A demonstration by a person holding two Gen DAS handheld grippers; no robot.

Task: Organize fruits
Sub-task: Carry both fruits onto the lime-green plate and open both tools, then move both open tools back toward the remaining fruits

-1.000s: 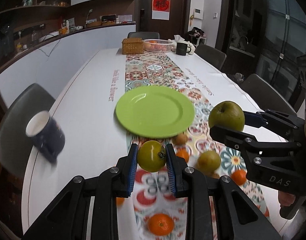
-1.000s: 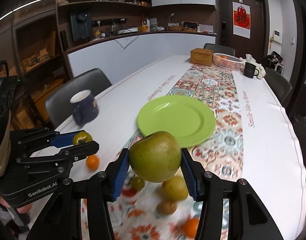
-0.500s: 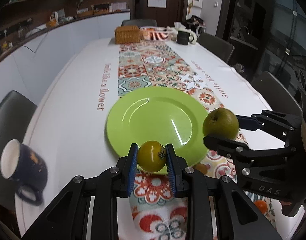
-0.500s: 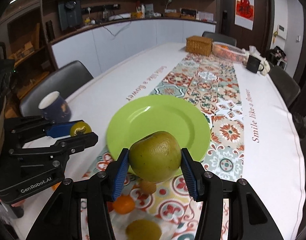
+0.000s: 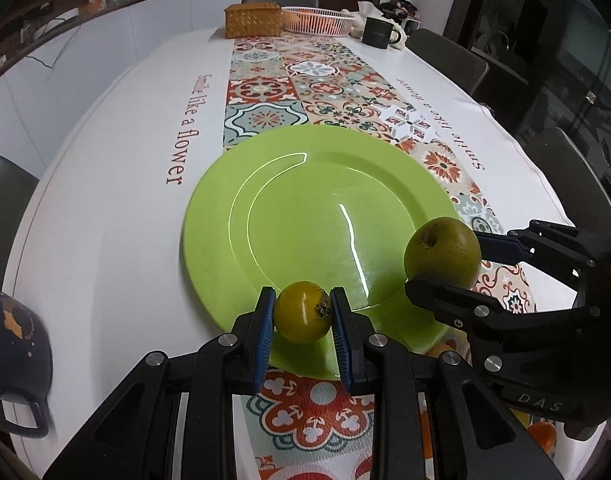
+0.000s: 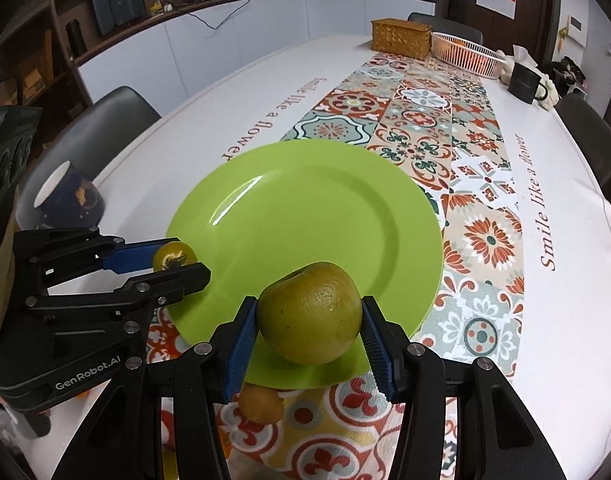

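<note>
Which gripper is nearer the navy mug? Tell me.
Left. The left gripper, holding the yellow tomato, is just beside the navy mug; the right gripper is farther along the green plate.

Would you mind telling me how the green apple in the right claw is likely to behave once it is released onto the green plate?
The green apple is round, so it will probably roll a little. The green plate looks glossy and shallow, with only a low rim, so that may barely check it. Its firm-looking skin suggests that the right claw can hold it without bruising it.
</note>
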